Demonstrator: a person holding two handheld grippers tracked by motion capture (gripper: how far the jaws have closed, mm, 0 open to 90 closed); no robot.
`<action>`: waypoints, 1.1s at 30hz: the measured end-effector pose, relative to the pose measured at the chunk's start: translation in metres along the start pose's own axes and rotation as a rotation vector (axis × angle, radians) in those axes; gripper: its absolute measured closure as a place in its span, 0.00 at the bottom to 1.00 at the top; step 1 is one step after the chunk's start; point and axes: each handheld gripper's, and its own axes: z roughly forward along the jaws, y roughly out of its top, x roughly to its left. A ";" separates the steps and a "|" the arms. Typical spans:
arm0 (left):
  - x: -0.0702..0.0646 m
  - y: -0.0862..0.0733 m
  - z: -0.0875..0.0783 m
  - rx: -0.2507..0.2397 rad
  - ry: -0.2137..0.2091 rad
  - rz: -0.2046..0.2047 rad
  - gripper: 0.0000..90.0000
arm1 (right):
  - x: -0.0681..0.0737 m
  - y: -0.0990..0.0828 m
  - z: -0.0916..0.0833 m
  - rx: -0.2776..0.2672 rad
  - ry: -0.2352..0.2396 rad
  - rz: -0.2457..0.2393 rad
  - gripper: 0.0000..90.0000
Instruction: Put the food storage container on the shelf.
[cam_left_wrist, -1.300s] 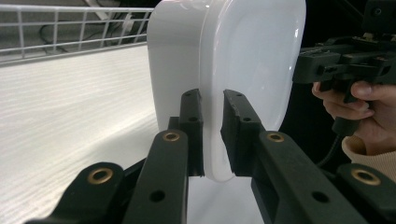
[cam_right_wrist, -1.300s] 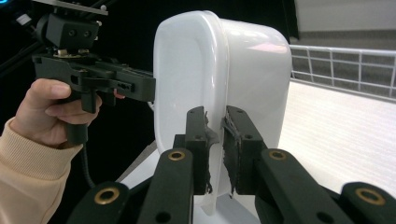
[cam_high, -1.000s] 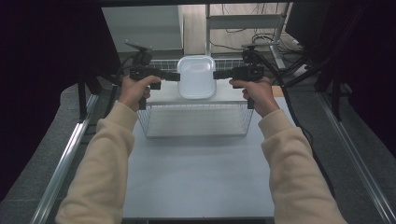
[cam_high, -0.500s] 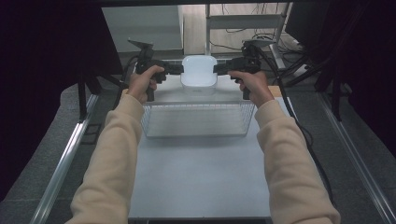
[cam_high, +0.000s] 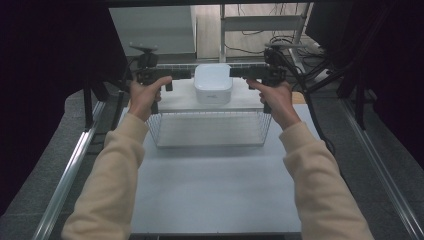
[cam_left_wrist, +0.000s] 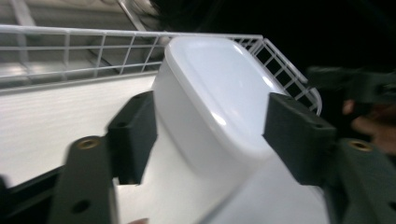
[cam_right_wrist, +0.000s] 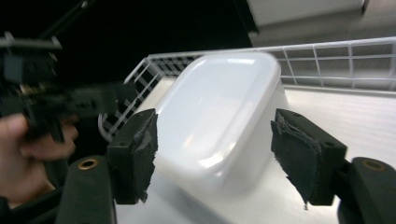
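Note:
A white plastic container (cam_high: 213, 82), bottom up, rests inside the white wire basket (cam_high: 210, 131) near its far wall. My left gripper (cam_high: 186, 75) points at it from the left and my right gripper (cam_high: 235, 73) from the right. Both have just been opening, and their black pads stand clear of the container's sides. In the left gripper view the container (cam_left_wrist: 210, 98) lies between the spread jaws of the left gripper (cam_left_wrist: 215, 135). In the right gripper view the container (cam_right_wrist: 219, 116) sits between the wide-open jaws of the right gripper (cam_right_wrist: 212, 149).
The basket stands at the far end of a white table (cam_high: 215, 190). Metal rails (cam_high: 70, 170) run along both sides of the table. A shelf frame and cables (cam_high: 280, 30) lie beyond the far edge. The opposite hand and gripper (cam_right_wrist: 56, 105) appear past the basket rim.
The container went from held above the basket to resting at its far side. Both grippers have opened and drawn slightly apart from it.

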 end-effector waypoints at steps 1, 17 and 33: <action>-0.003 -0.006 -0.006 0.000 0.006 0.023 0.34 | 0.003 -0.007 -0.009 -0.005 -0.002 -0.045 0.33; -0.031 -0.182 -0.061 0.061 0.101 0.186 0.27 | -0.009 -0.157 -0.100 0.010 -0.057 -0.362 0.25; -0.025 -0.229 -0.050 0.149 0.161 0.168 0.26 | -0.044 -0.222 -0.105 0.076 -0.145 -0.328 0.24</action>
